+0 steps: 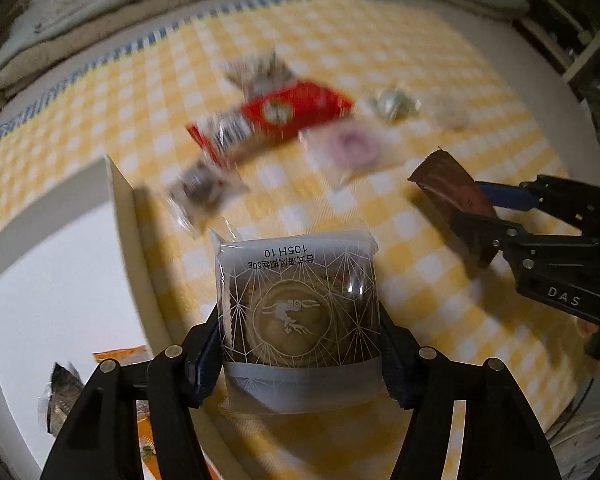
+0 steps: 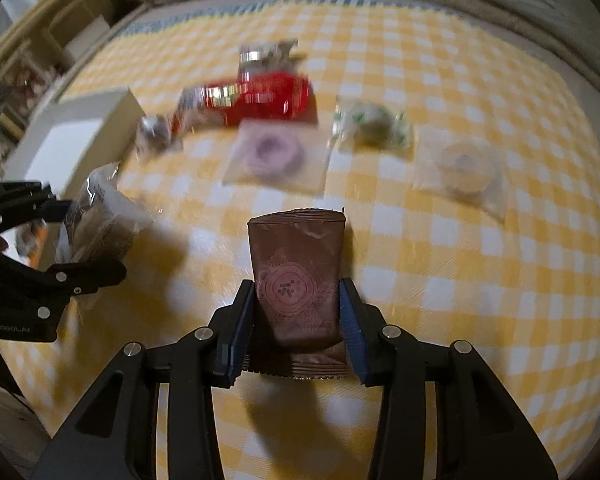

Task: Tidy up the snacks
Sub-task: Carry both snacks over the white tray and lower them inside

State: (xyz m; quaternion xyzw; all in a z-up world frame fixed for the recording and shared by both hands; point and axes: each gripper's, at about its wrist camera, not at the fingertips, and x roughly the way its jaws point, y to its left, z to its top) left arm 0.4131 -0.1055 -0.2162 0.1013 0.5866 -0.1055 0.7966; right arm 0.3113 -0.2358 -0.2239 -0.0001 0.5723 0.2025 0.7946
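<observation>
Gripping a clear-wrapped mooncake packet (image 1: pixel 300 312) between its fingers, the left gripper (image 1: pixel 300 344) holds it above the yellow checked cloth (image 1: pixel 440 240), just beside the white box (image 1: pixel 60 248). Beside it, the right gripper (image 2: pixel 296 320) is clenched on a brown snack packet (image 2: pixel 298 276), also held over the cloth. Farther back lie a red packet (image 2: pixel 260 100), a pink ring-shaped snack (image 2: pixel 276 156), a green-and-white wrapped sweet (image 2: pixel 370 126) and a pale ring-shaped snack (image 2: pixel 462 166), all blurred.

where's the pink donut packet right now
The pink donut packet lies on the checked cloth mid-table, just in front of the red packet, with the green-white sweet to its right.
</observation>
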